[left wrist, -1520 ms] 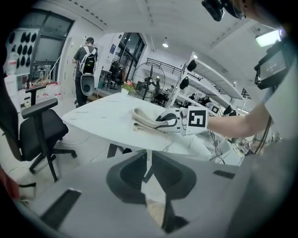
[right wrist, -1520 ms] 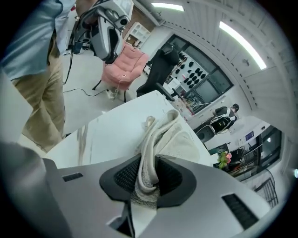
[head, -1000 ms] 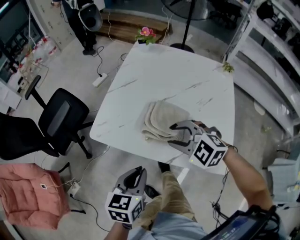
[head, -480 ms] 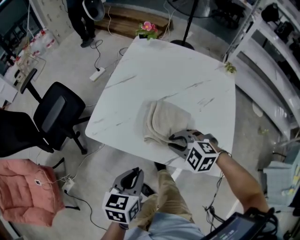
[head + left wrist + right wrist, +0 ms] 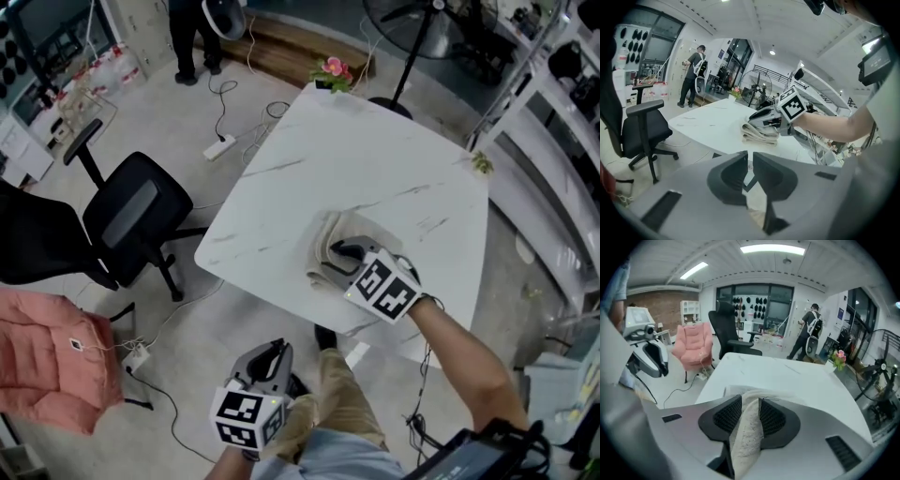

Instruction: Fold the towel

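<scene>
Both fingers (image 5: 774, 419) of the right gripper (image 5: 750, 401), just eased wider, clamp the towel (image 5: 747, 439) between them.

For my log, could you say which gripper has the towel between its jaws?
The right gripper, pinching the towel though its jaws have just been opening; the left gripper is shut, empty.

A fold of the beige towel (image 5: 746, 439) is seen pinched between the jaws of the right claw (image 5: 746, 403), which have just been opening, over the white surface (image 5: 787, 373).

Overhead and two low views seemingly share table (image 5: 375, 159).
</scene>
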{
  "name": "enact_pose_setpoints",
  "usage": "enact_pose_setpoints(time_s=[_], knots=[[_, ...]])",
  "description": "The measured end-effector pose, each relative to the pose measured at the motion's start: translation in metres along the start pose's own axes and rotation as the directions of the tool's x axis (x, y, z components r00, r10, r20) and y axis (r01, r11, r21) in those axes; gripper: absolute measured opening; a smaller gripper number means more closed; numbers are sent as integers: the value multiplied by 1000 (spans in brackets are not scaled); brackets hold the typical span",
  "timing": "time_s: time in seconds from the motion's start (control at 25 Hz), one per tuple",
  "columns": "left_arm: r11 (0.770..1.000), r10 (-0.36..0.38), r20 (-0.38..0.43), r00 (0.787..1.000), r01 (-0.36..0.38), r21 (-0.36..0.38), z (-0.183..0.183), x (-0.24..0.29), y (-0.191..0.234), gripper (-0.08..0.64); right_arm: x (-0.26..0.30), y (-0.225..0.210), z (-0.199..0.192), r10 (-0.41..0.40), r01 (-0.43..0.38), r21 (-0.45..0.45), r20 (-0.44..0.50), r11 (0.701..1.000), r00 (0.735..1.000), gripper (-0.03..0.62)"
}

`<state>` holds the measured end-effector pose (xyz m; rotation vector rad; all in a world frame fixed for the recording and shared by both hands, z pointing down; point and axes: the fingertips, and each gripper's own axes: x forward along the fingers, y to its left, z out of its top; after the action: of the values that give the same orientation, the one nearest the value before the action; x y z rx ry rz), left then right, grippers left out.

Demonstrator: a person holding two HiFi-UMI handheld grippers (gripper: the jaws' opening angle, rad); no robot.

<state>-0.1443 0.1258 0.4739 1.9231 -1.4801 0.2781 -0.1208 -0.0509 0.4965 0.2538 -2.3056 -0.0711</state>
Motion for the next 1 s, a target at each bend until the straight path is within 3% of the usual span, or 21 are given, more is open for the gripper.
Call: enact_pose_setpoints(time_s=[0.08,0.2,0.36,0.52,0.68,0.84,0.92,1.0], knots=[[1000,19,5,1000,-19,-13,-3,-4,7,38,11,-5,-13,-47,47,4,-62,999,997,61],[999,42,10,999,-41,-34,-7,-10,17,37,14,-6,-15,-52,52,-1,-80,999,995,31],[998,44,23,999,-43,-43,-5,-14,18,37,-14,-10,23,-79,79,4,38,997,996,26],[998,40,36,999,-38,-44,-1,-14,19,37,-22,2,54,-100,108,-81,95,991,990,26],[999,39,29,999,-38,-37,-2,-16,22,37,15,32,32,-76,74,-214,-3,974,997,28],[999,40,14,999,-40,-23,-4,-11,27,37,41,44,-5,-69,54,-260,-49,964,996,28],[999,35,8,999,-35,0,1,-5,27,37,34,47,2,-34,30,-259,-10,965,999,42],[999,19,11,1000,-19,39,13,4,23,37,5,43,23,16,-1,-188,81,982,997,138]])
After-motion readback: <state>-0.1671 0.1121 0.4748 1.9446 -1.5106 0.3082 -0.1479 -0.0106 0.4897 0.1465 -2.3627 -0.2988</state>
